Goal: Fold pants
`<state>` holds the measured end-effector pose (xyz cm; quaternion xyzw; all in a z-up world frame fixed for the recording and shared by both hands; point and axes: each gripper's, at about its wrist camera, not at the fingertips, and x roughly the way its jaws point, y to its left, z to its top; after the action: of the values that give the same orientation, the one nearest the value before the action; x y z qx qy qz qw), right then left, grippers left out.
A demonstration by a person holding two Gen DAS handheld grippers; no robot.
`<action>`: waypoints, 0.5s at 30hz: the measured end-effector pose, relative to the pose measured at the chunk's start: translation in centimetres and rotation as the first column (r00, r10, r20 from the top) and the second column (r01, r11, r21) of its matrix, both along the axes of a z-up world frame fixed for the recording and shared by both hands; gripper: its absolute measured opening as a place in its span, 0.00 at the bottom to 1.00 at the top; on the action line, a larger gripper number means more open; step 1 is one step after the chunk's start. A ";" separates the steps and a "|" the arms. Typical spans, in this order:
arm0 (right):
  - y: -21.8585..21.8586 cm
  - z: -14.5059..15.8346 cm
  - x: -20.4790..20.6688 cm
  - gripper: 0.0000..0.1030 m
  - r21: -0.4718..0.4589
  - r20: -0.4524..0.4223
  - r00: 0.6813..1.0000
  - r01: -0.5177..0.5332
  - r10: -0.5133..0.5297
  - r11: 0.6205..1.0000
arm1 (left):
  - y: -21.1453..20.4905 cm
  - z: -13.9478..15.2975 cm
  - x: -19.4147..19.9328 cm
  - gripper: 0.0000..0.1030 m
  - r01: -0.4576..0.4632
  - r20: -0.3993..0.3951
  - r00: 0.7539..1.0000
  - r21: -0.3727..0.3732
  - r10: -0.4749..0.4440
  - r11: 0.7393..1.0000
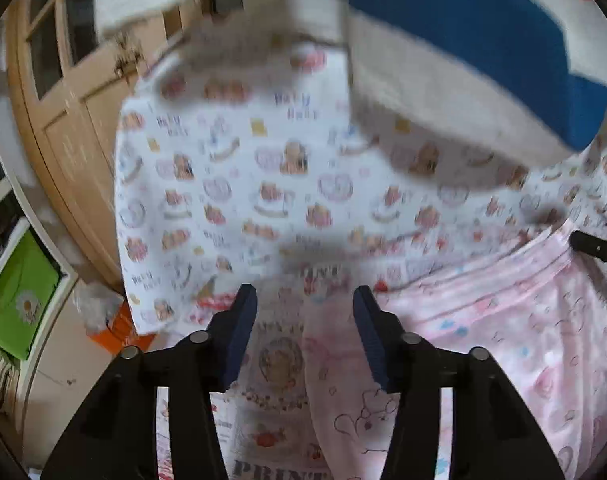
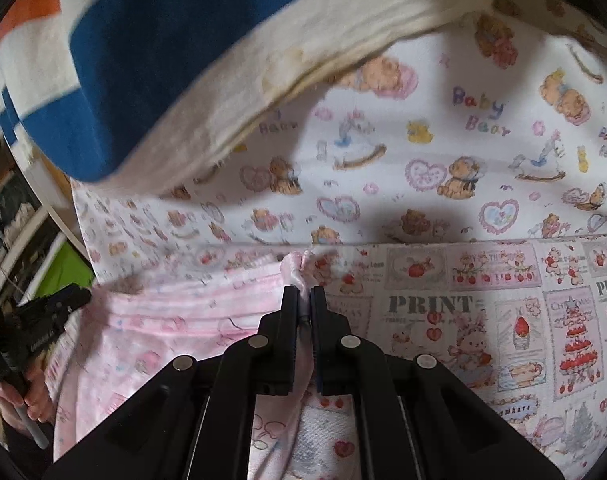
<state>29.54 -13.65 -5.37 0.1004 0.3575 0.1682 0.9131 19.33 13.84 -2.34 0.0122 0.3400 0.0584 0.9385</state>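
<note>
Over on the left stands a wooden door [image 1: 63,92], with a green panel [image 1: 19,300] lower down beside it. The bed is spread with a white bear-print sheet [image 1: 231,168], and nearer to us a strawberry "PRINT" cloth [image 2: 503,320] lies over it. A blue-and-cream blanket [image 2: 151,80] is heaped along the far side, its edge overlapping the bear sheet.

The left gripper [image 1: 305,304] has its jaws wide apart with nothing between them — it hovers over the near edge of the bed. The pants [image 1: 503,320] — pale pink with small cartoon drawings — lie flat on the "PRINT" cloth, mostly to the right of this gripper, though one pink edge runs down under the gap between its fingers. I cannot tell whether the fingers touch the fabric; that view is blurred.

Further right, the right gripper [image 2: 301,292] has its jaws closed tight on a bunched corner of the pants [image 2: 183,320], a pink knot of cloth poking out just past the fingertips. From that pinch the pants spread away to the left, and pink fabric also hangs down between and beneath the fingers. In the right wrist view the left gripper [image 2: 59,300] shows at the pants' far left edge, held in a hand [image 2: 21,396].
</note>
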 end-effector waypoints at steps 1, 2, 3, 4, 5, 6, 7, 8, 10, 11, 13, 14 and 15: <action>-0.1 0.2 -0.2 0.22 0.015 0.016 1.000 0.011 -0.011 1.000 | 0.0 0.5 -0.4 0.49 0.001 0.029 1.000 0.001 -0.001 1.000; -0.1 0.4 -0.3 0.41 0.022 0.022 1.000 0.016 -0.016 1.000 | 0.0 1.0 -0.7 0.54 -0.001 0.057 0.998 0.000 0.001 1.000; -0.2 0.8 -0.5 0.53 0.030 0.037 0.999 0.011 -0.013 0.999 | 0.0 1.6 -1.2 0.59 -0.008 0.100 0.995 -0.001 0.008 1.000; -0.2 1.1 -0.7 0.64 0.034 0.054 0.999 0.008 -0.010 0.999 | 0.0 2.2 -1.6 0.73 -0.013 0.141 0.990 -0.001 0.013 1.000; -0.2 1.5 -1.0 0.65 0.035 0.080 0.997 0.013 -0.016 0.999 | 0.0 2.8 -2.1 0.90 -0.019 0.187 0.982 -0.001 0.019 1.000; -0.3 1.9 -1.3 0.65 0.028 0.102 0.994 0.025 -0.028 0.999 | 0.0 3.3 -2.6 0.95 -0.023 0.230 0.973 0.001 0.023 1.000; -0.4 2.2 -1.6 0.66 0.023 0.123 0.991 0.038 -0.041 0.999 | -0.2 3.8 -3.2 0.99 -0.027 0.273 0.962 0.007 0.024 1.000; -0.5 2.5 -1.7 0.69 0.024 0.132 0.990 0.043 -0.046 0.999 | -0.3 4.3 -3.8 0.99 -0.032 0.310 0.950 0.018 0.024 0.999; -0.6 3.5 -1.8 0.72 0.011 0.140 0.988 0.059 -0.060 0.998 | -0.6 5.2 -4.8 0.99 -0.036 0.356 0.934 0.030 0.023 0.999; -0.8 4.4 -2.0 0.72 0.007 0.145 0.988 0.061 -0.061 0.998 | -0.6 5.7 -5.2 0.99 -0.038 0.373 0.927 0.023 0.027 0.999; -1.2 6.5 -2.8 0.73 0.031 0.183 0.981 0.055 -0.059 0.998 | -0.4 6.7 -6.4 0.99 -0.021 0.416 0.909 -0.017 0.026 1.000; -1.5 7.9 -3.6 0.79 0.037 0.213 0.975 0.064 -0.071 0.997 | -0.2 7.3 -7.3 0.99 0.007 0.451 0.892 -0.041 0.013 0.999; -1.7 9.0 -4.3 0.83 0.046 0.249 0.966 0.066 -0.075 0.997 | -0.2 7.8 -8.3 0.99 0.031 0.492 0.870 -0.050 -0.003 0.998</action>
<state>25.20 -15.36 3.62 0.1078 0.2325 0.1536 0.9543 11.00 13.62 5.48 -0.0265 0.0915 0.0416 0.9946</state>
